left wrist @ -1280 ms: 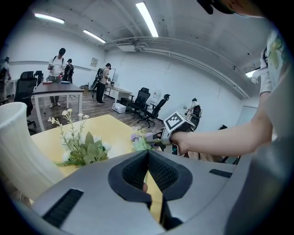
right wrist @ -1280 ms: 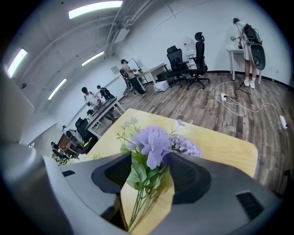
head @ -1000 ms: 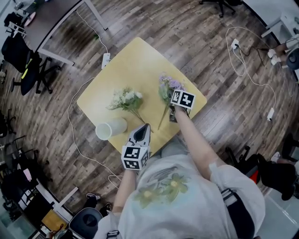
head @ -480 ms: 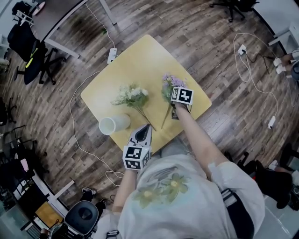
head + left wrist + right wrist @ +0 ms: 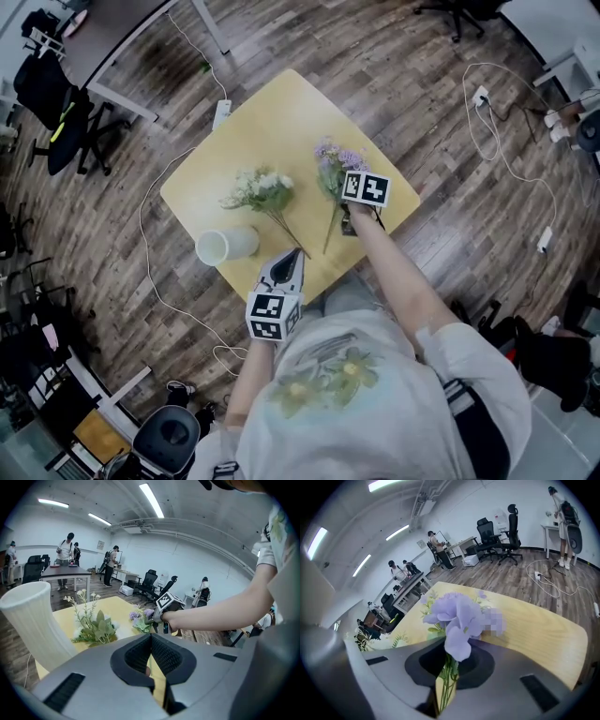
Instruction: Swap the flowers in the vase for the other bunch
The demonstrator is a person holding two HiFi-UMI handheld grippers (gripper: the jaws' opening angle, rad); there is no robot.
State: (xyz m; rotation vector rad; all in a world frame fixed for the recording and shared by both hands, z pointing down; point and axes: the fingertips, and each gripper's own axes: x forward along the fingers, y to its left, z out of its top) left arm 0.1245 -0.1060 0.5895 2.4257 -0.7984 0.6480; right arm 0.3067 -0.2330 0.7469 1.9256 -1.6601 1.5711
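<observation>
The right gripper [image 5: 449, 663] has just been closing on the stems of the purple flower bunch [image 5: 459, 616] (the left gripper [image 5: 151, 641] has its jaws together). Next, I think, lift it toward the white ribbed vase [image 5: 225, 246].

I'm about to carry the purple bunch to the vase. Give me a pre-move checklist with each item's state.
1. Right tongs gripping the purple bunch: ok, the jaws have just closed on its stems.
2. Vase empty: ok, nothing in its mouth.
3. Vase upright: ok.
4. White bunch out of the vase: ok, it lies on the table.
5. Left tongs clear of the white stems: cannot tell, the jaws are together close to the stem ends.
</observation>
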